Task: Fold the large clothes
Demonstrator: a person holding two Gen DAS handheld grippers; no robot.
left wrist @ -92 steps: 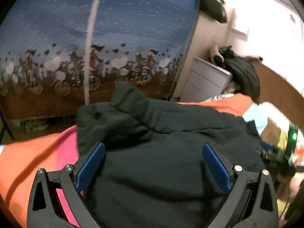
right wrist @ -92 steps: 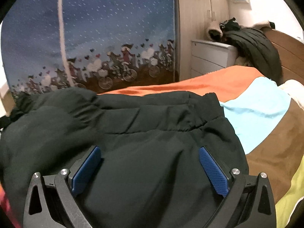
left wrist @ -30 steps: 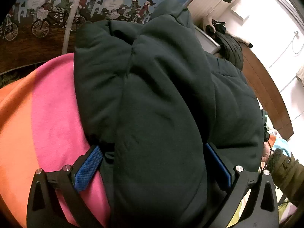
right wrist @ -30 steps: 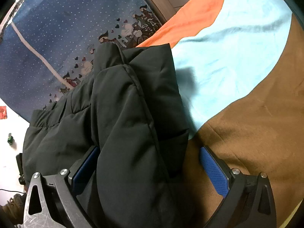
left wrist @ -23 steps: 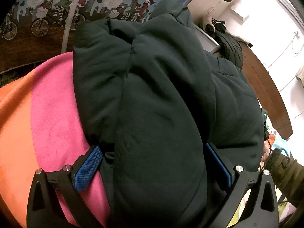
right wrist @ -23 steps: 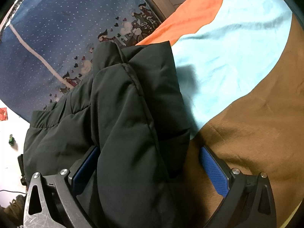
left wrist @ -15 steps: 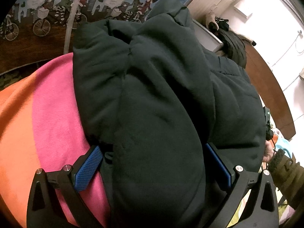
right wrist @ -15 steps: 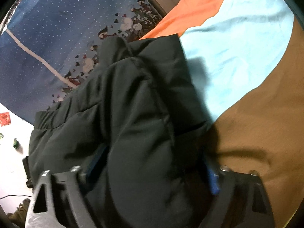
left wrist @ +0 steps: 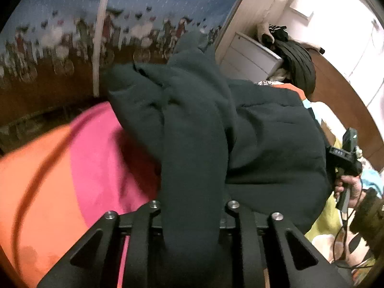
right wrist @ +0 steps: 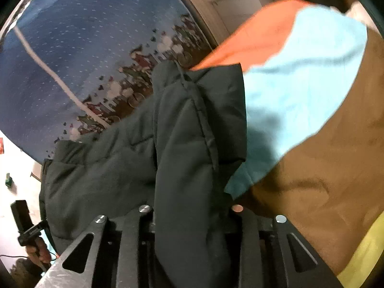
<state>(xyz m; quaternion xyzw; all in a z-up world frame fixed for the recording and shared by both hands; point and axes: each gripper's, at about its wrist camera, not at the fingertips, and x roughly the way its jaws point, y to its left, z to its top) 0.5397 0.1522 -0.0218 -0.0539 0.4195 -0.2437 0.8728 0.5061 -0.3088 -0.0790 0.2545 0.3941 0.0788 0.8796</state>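
Dark jacket [left wrist: 264,144] on the striped bedspread [left wrist: 43,192]; left gripper [left wrist: 192,216] and right gripper [right wrist: 192,216] closing, each pinching a jacket fold.

A dark green padded jacket [left wrist: 264,144], bulky and quilted, lies bunched on the bed's colour-blocked blanket [left wrist: 96,156]. 1 thick fold of it runs straight back between the jaws of the left hand-held gripper [left wrist: 192,218], which are closing on it. Another seamed fold [right wrist: 192,144] passes between the closing jaws of the right hand-held gripper [right wrist: 189,218], the rest spreading ahead and to its left
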